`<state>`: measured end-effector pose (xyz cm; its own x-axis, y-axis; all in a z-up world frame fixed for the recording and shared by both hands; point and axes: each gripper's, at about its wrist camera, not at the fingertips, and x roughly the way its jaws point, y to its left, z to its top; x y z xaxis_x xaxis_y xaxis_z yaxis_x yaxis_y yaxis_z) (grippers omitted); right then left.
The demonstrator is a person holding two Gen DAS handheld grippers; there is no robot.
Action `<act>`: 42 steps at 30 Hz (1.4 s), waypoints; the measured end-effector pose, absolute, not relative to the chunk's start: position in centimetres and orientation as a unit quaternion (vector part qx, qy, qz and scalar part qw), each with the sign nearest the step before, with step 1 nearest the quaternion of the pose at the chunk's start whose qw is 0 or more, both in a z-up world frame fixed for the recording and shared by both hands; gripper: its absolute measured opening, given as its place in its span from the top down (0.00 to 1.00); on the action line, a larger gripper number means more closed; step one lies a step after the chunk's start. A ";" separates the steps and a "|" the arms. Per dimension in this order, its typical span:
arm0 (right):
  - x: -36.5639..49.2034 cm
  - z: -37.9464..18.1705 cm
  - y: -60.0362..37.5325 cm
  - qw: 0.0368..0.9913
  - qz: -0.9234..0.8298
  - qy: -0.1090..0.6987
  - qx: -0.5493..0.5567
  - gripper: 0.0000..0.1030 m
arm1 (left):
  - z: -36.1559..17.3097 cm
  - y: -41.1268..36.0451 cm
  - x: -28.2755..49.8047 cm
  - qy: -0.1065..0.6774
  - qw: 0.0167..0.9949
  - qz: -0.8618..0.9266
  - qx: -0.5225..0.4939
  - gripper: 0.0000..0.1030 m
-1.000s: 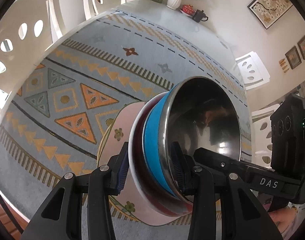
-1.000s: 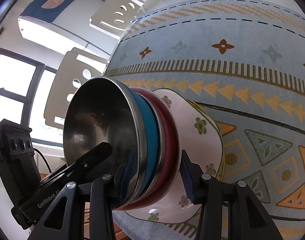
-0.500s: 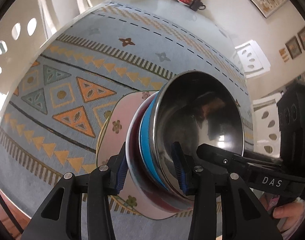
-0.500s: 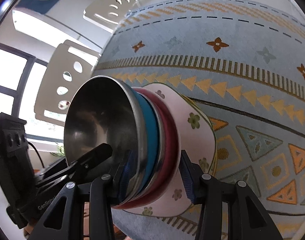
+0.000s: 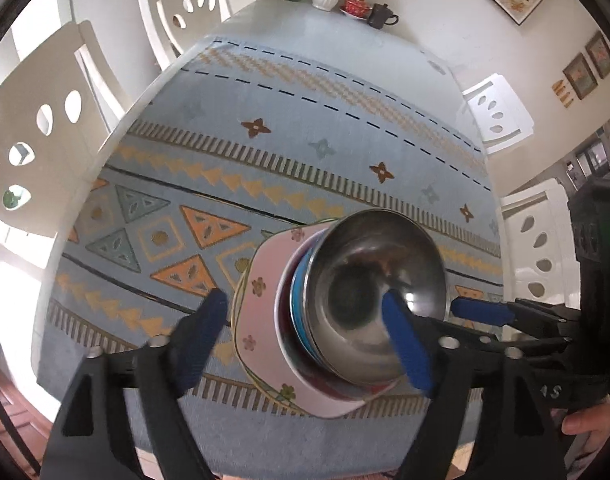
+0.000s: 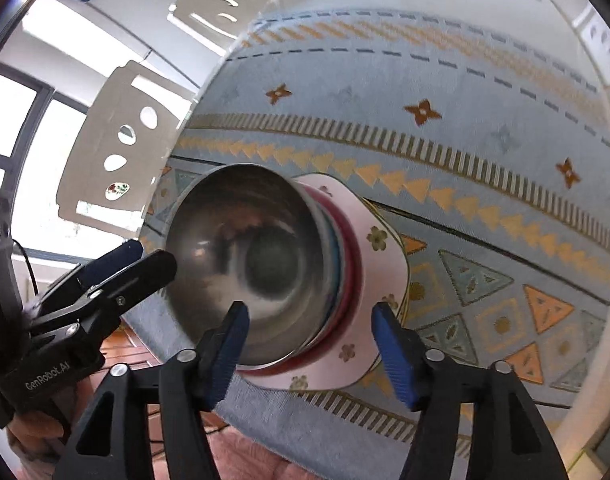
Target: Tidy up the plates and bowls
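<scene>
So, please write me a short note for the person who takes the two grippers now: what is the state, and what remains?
Left gripper: jaws opening, pads off the dishes.
Right gripper: jaws opening too, nothing gripped.
Dishes: one stack on the tablecloth near the table's front edge, with the steel bowl on top, blue bowl and red bowl under it, pink flowered plate at the bottom.
Done: the stack is set down.
Left: no other loose plates or bowls show; check before finishing.
</scene>
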<state>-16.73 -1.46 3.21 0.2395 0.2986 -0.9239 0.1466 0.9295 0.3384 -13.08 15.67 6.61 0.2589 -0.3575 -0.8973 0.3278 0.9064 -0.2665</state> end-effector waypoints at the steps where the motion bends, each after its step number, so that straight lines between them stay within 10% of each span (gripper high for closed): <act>1: -16.9 3.7 -1.1 0.769 0.040 0.614 0.172 0.34 | 6.7 15.8 -13.1 0.569 0.794 -0.214 -0.010 0.21; 42: -18.6 3.2 1.2 0.773 0.045 0.626 0.090 0.28 | 6.0 14.6 -14.2 0.533 0.840 -0.078 0.065 0.13</act>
